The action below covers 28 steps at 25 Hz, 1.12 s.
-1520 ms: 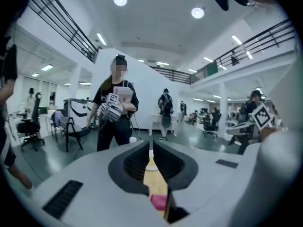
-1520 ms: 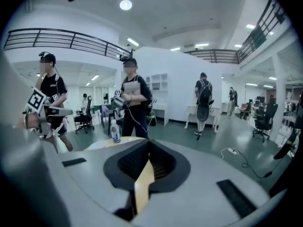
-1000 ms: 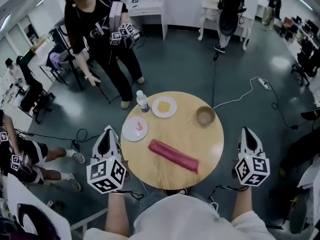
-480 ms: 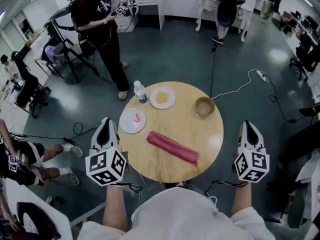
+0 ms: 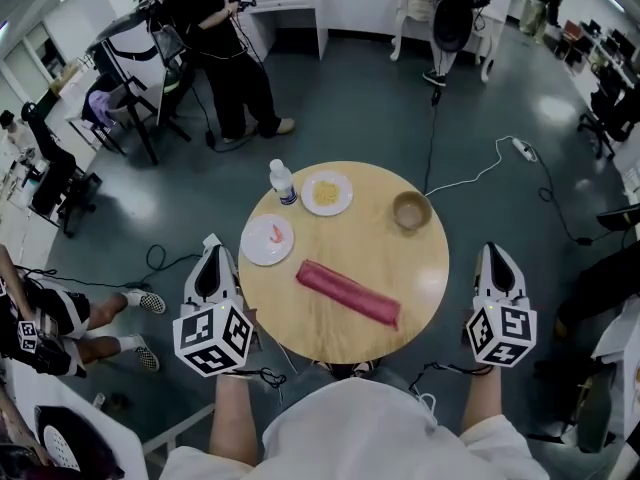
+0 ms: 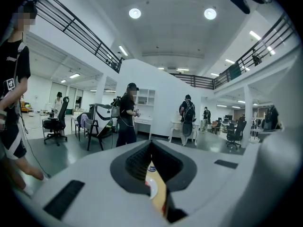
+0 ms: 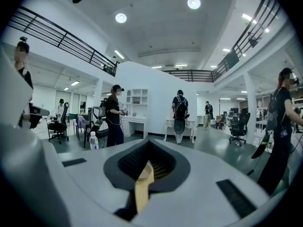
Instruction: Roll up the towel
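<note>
Red towel [image 5: 347, 293] lies on the round wooden tabletop [image 5: 410, 268], near the front-centre and set diagonally. It reads as a tight, even cylinder with no loose flap showing, so the rolling looks done.

Left tongs [image 5: 211, 248] are off the tabletop's left edge and right tongs [image 5: 492, 256] off its right edge. Both are well apart from the towel and point forward, roughly level. Each gripper view shows the jaws clenched together with nothing caught between them.

Likely reason for the pose: with the hands parked wide at either side, the roll is clear of any stray nudge that could loosen it.

The bottle [image 5: 283, 182], plate of yellow food [image 5: 326, 192], white plate [image 5: 268, 239] and bowl [image 5: 411, 210] sit along the far half. That leaves the near half for the towel, and none of them touches it.
</note>
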Each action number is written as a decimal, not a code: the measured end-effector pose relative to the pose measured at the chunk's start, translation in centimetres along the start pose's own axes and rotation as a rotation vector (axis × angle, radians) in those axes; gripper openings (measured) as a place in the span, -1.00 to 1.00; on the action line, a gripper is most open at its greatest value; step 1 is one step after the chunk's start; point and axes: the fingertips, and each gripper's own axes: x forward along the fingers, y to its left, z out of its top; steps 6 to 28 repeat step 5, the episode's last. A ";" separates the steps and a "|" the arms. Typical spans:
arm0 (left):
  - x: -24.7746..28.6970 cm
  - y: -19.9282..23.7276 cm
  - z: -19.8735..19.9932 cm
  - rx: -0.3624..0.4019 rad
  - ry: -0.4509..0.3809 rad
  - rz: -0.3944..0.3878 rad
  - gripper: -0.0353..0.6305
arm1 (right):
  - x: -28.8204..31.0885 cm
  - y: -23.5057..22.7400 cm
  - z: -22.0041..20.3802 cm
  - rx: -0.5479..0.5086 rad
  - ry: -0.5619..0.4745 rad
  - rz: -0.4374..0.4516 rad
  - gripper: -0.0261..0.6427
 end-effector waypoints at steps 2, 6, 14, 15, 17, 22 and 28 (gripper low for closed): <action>0.0 0.1 -0.2 -0.001 0.004 0.000 -0.88 | -0.1 0.1 -0.2 0.000 0.007 -0.001 -0.92; -0.1 0.3 -0.5 -0.002 0.010 0.000 -0.88 | -0.1 0.3 -0.5 -0.002 0.014 -0.002 -0.92; -0.1 0.3 -0.5 -0.002 0.010 0.000 -0.88 | -0.1 0.3 -0.5 -0.002 0.014 -0.002 -0.92; -0.1 0.3 -0.5 -0.002 0.010 0.000 -0.88 | -0.1 0.3 -0.5 -0.002 0.014 -0.002 -0.92; -0.1 0.3 -0.5 -0.002 0.010 0.000 -0.88 | -0.1 0.3 -0.5 -0.002 0.014 -0.002 -0.92; -0.1 0.3 -0.5 -0.002 0.010 0.000 -0.88 | -0.1 0.3 -0.5 -0.002 0.014 -0.002 -0.92; -0.1 0.3 -0.5 -0.002 0.010 0.000 -0.88 | -0.1 0.3 -0.5 -0.002 0.014 -0.002 -0.92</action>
